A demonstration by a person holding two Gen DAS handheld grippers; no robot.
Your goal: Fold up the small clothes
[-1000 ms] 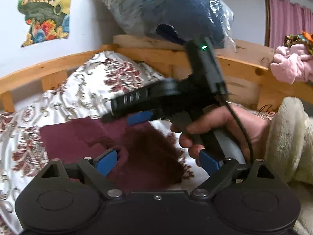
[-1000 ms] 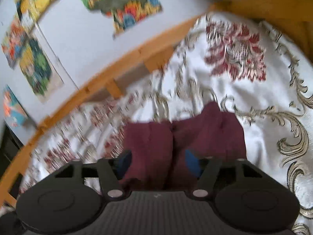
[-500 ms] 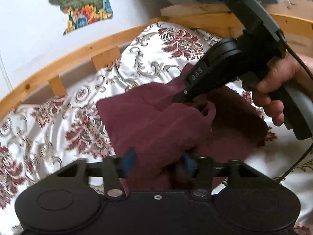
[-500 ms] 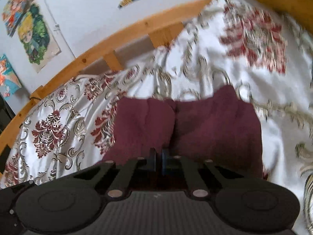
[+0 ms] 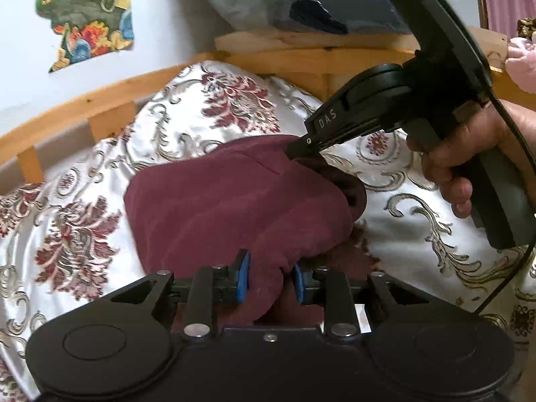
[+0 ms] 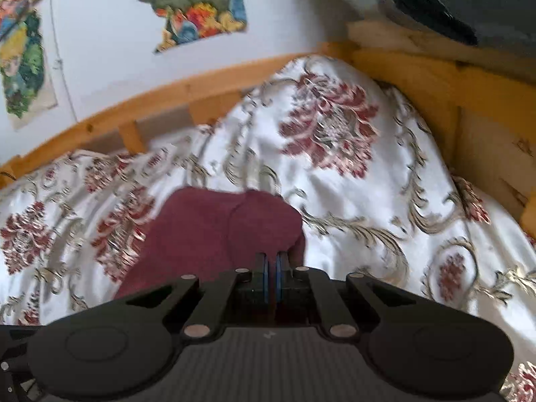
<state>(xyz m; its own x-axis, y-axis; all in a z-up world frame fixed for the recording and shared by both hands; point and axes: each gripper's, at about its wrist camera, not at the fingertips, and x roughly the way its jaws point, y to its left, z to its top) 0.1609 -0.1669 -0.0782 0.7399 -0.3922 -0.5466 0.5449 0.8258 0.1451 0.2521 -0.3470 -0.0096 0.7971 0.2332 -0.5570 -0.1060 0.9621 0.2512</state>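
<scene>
Both claws pinch the soft maroon fleece garment (image 5: 234,207) lying mid-bedspread (image 5: 100,174): left gripper (image 5: 269,276) its near edge, right gripper (image 6: 272,268) its far corner. Carry both edges together, level, keeping the fold aligned.

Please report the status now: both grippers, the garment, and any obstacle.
Left gripper jaws partly closed on bunched near edge of the maroon garment. Right gripper shut on its far edge, lifted over the floral bedspread. No obstacle visible.
</scene>
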